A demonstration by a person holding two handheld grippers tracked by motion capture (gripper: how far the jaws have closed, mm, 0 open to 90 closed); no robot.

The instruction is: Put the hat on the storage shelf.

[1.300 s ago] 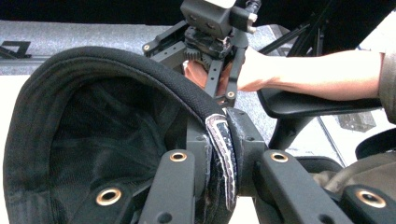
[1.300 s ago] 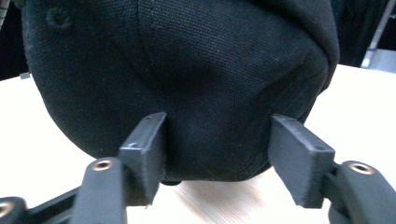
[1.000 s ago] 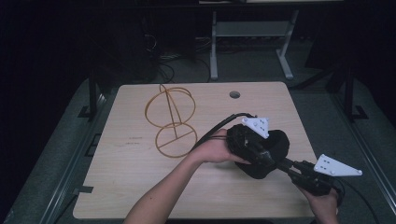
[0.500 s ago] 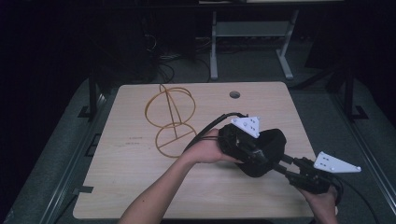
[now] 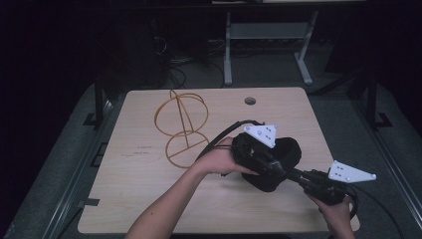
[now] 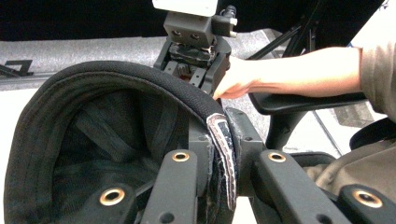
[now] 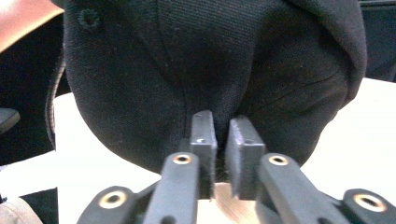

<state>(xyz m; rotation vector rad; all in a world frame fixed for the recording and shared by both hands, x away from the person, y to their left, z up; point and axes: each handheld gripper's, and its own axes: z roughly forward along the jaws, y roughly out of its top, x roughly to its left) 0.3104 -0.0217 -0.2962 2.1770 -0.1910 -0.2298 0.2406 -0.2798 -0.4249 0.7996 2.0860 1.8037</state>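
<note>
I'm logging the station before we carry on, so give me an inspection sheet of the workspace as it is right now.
Surface: wooden table, round hole near the far edge.
Job's things: black cap, held above the table.
Clutter: wire stand on the table's left half.
Grippers: left gripper shut on the cap's rim; right gripper shut on the cap's cloth.
Cables: black cable trailing from the left gripper.
Surroundings: dark room, metal frame beyond the table.
</note>
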